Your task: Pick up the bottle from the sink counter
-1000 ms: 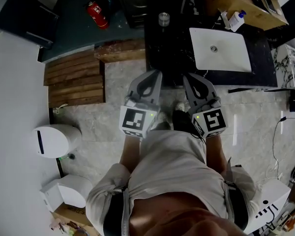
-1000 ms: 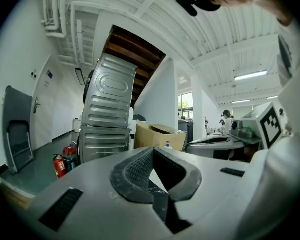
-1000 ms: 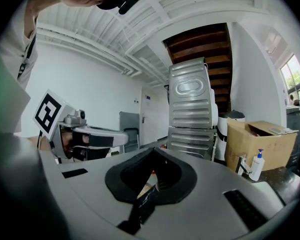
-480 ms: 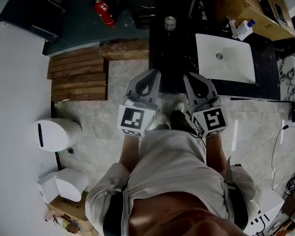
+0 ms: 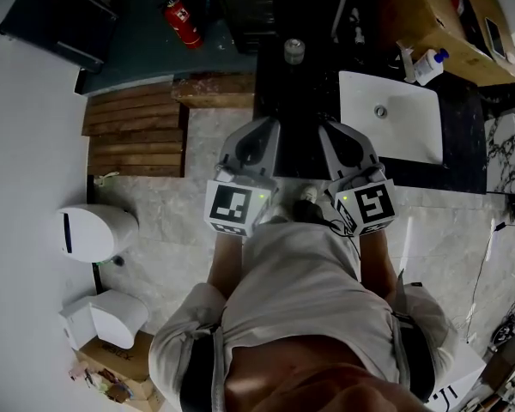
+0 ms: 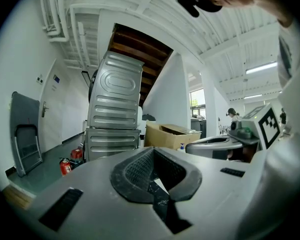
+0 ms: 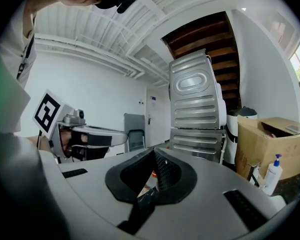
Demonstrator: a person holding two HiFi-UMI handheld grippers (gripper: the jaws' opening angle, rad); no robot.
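Both closed, empty: L gripper (image 5: 263, 127) & R gripper (image 5: 333, 130); bottle (image 5: 430, 64) well off, front-right.

Where things are standing around the surface

The sink (image 5: 405, 137) is sitting in the right half of the surface (image 5: 296, 101). The bottle (image 5: 429, 63) is standing just behind the sink's far right corner, in front of the cardboard box (image 5: 429, 11). A round container (image 5: 293, 51) is standing near the surface's far edge, left of the sink. The left gripper (image 5: 266, 129) and right gripper (image 5: 336, 129) are hovering side by side over the near edge. A wooden platform (image 5: 133, 131) is lying on the floor left of the surface, with a fire extinguisher (image 5: 182, 22) standing behind it
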